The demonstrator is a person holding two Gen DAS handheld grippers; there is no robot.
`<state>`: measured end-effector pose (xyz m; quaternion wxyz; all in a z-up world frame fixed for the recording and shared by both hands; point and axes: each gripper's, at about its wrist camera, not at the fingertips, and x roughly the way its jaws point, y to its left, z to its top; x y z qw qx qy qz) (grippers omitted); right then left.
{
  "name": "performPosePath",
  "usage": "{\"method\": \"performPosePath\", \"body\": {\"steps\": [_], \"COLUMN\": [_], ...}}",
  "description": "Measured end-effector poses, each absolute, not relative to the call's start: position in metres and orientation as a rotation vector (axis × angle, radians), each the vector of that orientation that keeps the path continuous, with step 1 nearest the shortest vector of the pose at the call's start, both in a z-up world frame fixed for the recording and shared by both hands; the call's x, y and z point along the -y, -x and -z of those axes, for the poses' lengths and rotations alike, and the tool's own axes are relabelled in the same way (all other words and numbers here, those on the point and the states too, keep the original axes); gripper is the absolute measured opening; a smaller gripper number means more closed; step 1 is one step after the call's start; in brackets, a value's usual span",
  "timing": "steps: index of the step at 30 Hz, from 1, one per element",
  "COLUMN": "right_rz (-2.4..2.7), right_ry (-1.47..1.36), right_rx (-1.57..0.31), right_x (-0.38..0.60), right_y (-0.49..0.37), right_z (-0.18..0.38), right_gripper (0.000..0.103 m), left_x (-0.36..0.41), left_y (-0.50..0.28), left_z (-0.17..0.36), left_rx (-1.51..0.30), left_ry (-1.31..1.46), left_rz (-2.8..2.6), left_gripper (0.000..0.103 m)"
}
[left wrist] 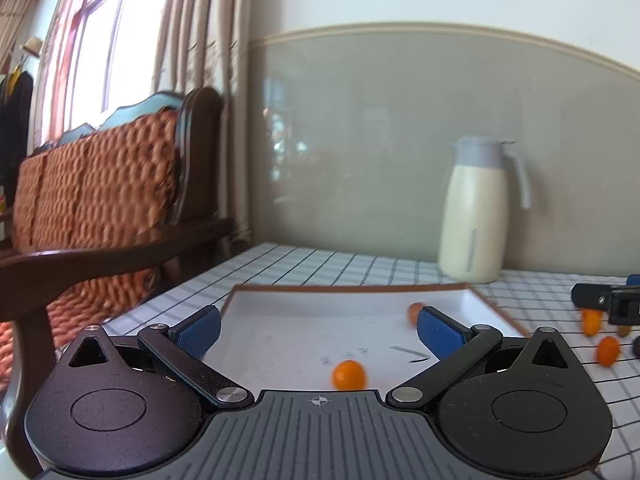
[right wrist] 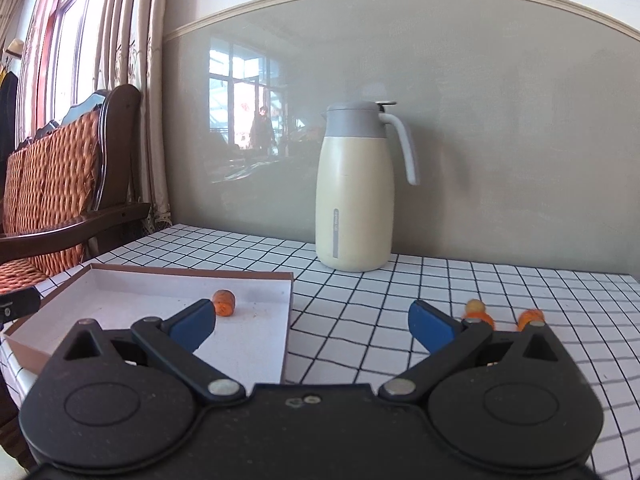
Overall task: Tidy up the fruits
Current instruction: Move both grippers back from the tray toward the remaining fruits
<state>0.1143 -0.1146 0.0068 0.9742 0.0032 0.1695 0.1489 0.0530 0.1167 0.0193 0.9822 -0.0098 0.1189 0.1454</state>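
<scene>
A shallow white tray (left wrist: 280,320) with a brown rim lies on the checked tablecloth. One round orange fruit (left wrist: 349,375) lies in it near my left gripper (left wrist: 320,332), which hovers open and empty over the tray's near side. A second orange fruit (left wrist: 414,312) peeks from behind the right fingertip. More small orange fruits (left wrist: 608,351) lie on the cloth to the right. In the right wrist view, my right gripper (right wrist: 314,328) is open and empty above the tray's right edge (right wrist: 289,320). One fruit (right wrist: 224,302) lies in the tray, and loose fruits (right wrist: 476,314) lie at the right.
A cream jug with a grey lid and handle (right wrist: 354,200) stands at the back against the grey wall panel. A wooden chair with an orange woven cushion (left wrist: 100,200) stands left of the table. The table's left edge (left wrist: 180,284) runs close beside the tray.
</scene>
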Motion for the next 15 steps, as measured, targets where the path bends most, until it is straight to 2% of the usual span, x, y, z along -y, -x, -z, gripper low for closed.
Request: {"method": "performPosePath", "body": {"steps": [15], "right_rz": [-0.215], "right_ry": [0.019], "right_rx": [-0.331], "right_x": [0.155], "right_y": [-0.069], "right_z": [-0.011], "right_gripper": [0.097], "left_x": [-0.072], "left_y": [-0.024], "left_z": [-0.029], "left_rx": [-0.160], "left_ry": [0.023], "left_rz": [-0.199], "left_gripper": [0.103]}}
